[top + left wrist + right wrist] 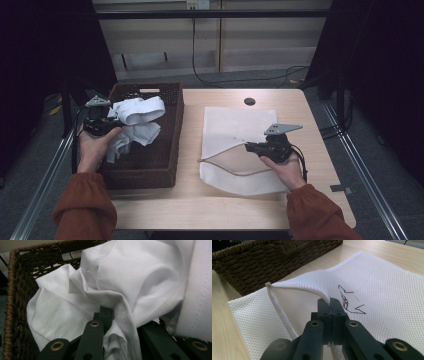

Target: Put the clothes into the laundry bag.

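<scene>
Your left gripper (111,121) sits at the 9 o'clock side of the table (190,200), over the near-left part of the wicker basket (170,150). In the left gripper view its jaws are clamped on a bunched fold of the white garment (140,282), with cloth pinched between the pads and spilling to either side. In the high view the garment (137,117) is raised above the basket floor, its upper part draped toward 1 o'clock from your gripper and its lower folds hanging back into the basket. The basket wall (15,315) stands at 9 o'clock in the left gripper view, just beside the cloth.

Your right gripper (250,146) rests at the 3 o'clock side of the table, on the white mesh bag (230,125) lying flat on the wood. In the right gripper view its jaws are pressed fully together on the upper edge of the bag opening (299,288), lifting that corded rim clear of the lower layer. A dark line marking (348,301) sits on the mesh at 2 o'clock from the jaw tips. The basket and the bag lie near each other but apart.
</scene>
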Available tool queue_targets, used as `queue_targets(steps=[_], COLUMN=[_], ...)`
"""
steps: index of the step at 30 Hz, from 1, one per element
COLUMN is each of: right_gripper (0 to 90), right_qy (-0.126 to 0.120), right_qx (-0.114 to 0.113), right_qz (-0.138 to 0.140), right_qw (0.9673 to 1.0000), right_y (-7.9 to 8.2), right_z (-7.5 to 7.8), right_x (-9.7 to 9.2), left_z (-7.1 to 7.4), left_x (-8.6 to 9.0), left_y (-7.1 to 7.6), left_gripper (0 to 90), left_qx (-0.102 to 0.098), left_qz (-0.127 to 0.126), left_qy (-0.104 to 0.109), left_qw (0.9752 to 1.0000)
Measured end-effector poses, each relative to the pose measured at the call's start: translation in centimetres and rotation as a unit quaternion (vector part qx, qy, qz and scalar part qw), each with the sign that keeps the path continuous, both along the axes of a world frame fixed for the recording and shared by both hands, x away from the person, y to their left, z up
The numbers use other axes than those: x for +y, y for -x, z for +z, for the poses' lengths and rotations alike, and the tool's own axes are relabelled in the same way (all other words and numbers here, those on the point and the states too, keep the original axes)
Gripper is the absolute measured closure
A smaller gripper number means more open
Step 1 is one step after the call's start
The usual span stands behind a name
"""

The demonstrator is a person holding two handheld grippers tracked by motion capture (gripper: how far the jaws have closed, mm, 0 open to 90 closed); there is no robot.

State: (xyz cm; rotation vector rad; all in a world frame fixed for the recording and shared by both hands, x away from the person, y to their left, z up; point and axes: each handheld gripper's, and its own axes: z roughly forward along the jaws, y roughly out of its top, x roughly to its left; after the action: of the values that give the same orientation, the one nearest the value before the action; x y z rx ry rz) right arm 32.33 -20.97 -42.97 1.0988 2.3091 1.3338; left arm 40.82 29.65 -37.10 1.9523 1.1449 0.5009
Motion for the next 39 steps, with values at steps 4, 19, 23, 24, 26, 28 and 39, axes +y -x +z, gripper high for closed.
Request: queue_targets(steps=[4, 19, 23, 24, 26, 28, 39], right_gripper=[88.3, 88.4, 88.4, 88.4, 88.4, 88.4, 88.4], right_qy=[0.001, 0.000, 0.000, 0.000, 0.000, -0.001, 0.000], right_qx=[0.000, 0.001, 0.001, 0.001, 0.000, 0.000, -0.001], right_qz=[-0.001, 0.004, 0.004, 0.004, 0.005, 0.005, 0.005], right_qw=[1.0000, 1.0000, 1.0000, 1.0000, 1.0000, 1.0000, 1.0000], right_y=[0.0, 0.0, 0.0, 0.0, 0.0, 0.0, 0.0], right_z=[0.0, 0.0, 0.0, 0.0, 0.0, 0.0, 0.0], right_x=[0.0, 0.1, 0.0, 0.0, 0.0, 0.0, 0.0], left_z=[0.3, 1.2, 1.4, 1.5, 1.7, 1.8, 3.4], left_x=[0.3, 1.4, 1.5, 1.5, 1.6, 1.6, 1.6], left_y=[0.2, 0.8, 1.0, 1.1, 1.2, 1.4, 2.4], left_gripper=[79.3, 79.3, 79.3, 79.3, 79.3, 79.3, 79.3], left_qx=[-0.013, -0.046, -0.058, -0.061, -0.064, -0.068, -0.102], left_qz=[0.008, 0.020, 0.022, 0.023, 0.021, 0.019, 0.008], left_qy=[0.021, 0.041, 0.043, 0.047, 0.047, 0.048, 0.068], left_qw=[0.9997, 0.9979, 0.9972, 0.9968, 0.9966, 0.9964, 0.9924])
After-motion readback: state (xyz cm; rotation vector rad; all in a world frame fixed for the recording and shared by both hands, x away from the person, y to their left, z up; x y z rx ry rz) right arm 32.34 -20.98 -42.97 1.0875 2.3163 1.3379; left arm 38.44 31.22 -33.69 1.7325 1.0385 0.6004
